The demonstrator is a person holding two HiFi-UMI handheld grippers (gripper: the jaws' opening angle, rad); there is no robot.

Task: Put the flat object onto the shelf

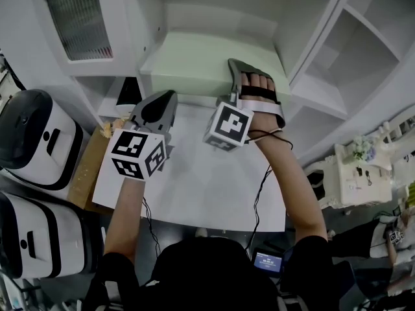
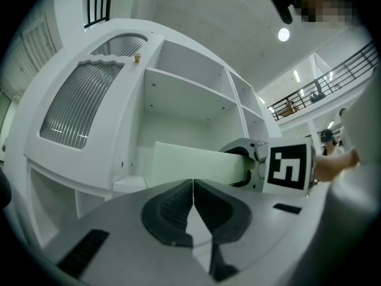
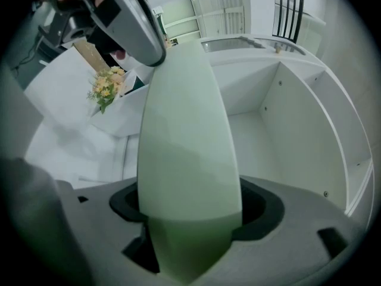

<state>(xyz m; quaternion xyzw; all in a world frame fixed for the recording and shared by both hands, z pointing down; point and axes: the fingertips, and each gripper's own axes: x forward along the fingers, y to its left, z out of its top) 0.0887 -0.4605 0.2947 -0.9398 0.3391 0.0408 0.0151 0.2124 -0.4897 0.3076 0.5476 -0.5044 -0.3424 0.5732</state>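
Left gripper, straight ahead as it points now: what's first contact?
Likely the pale green board, lying across the shelf opening directly ahead of the left gripper; depth is unclear.

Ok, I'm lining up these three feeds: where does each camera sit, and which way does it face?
Head view: on the person's head, looking steeply down at the white table, shelf unit and pale green board; both forearms, the left gripper and right gripper show.
Left gripper view: on the left gripper, facing the shelf unit; its shut jaws show.
Right gripper view: on the right gripper, facing along the board between its jaws into the shelf unit.
Both gripper views share the board and the other gripper.
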